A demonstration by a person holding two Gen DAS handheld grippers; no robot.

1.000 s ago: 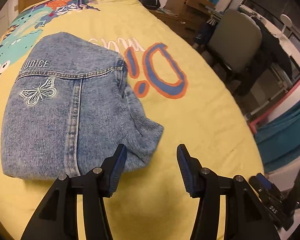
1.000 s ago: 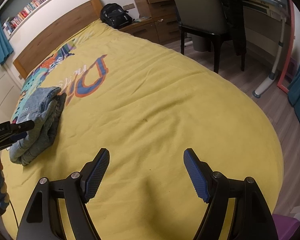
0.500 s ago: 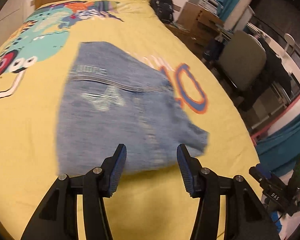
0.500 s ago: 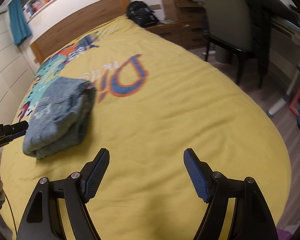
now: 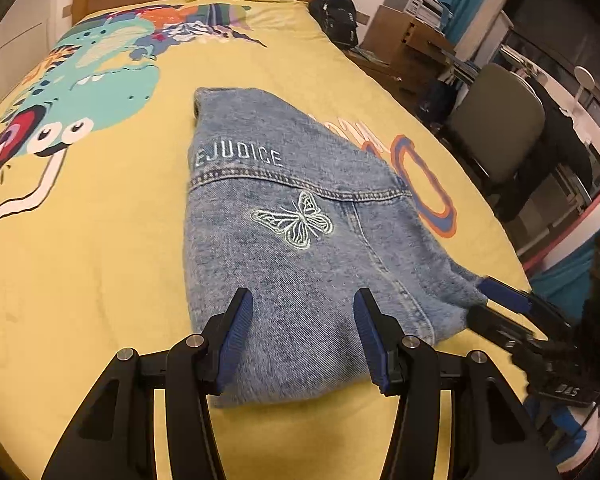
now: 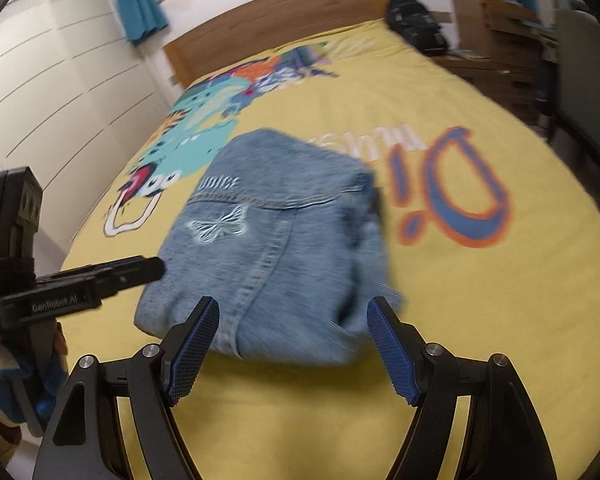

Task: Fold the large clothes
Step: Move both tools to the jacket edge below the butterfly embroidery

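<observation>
Denim jacket [image 5: 300, 240] folded, lettering partly tucked under, right view blurred

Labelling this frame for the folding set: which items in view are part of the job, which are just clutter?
Job:
- folded denim garment
- yellow bedspread it lies on
- left hand-held gripper, open
- right hand-held gripper, open

Lying about:
- black backpack
- chair
- wooden drawers
</observation>
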